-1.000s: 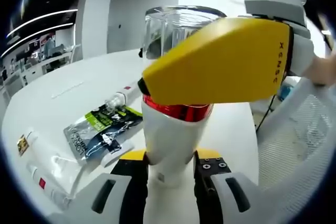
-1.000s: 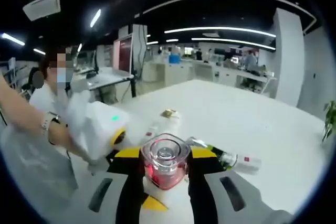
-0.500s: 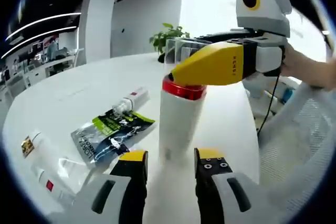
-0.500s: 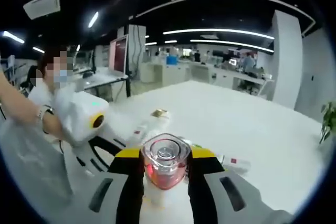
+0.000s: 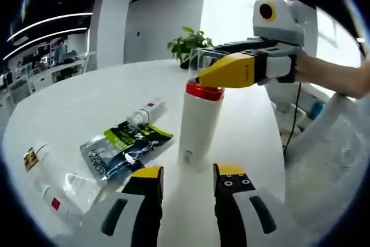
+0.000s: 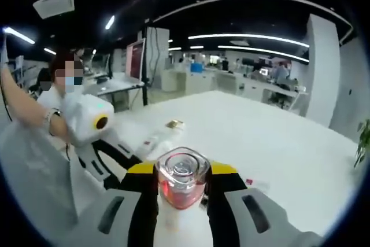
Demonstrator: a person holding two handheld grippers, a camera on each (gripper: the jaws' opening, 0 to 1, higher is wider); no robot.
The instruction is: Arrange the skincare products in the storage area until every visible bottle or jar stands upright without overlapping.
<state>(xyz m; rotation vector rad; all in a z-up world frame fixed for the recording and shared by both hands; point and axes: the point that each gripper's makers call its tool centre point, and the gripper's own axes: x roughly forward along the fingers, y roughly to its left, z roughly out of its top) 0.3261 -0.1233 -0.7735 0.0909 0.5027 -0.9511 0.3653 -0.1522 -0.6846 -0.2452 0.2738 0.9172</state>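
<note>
A tall white bottle with a red ring and clear square cap (image 5: 198, 121) stands upright on the white table. A silver-green packet (image 5: 122, 146) and white tubes (image 5: 143, 111) lie flat beside it.

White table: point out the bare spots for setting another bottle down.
Bare table stretches beyond the foil sachet and tube, and right of the upright white bottle. The near-left corner is crowded with lying tubes.
</note>
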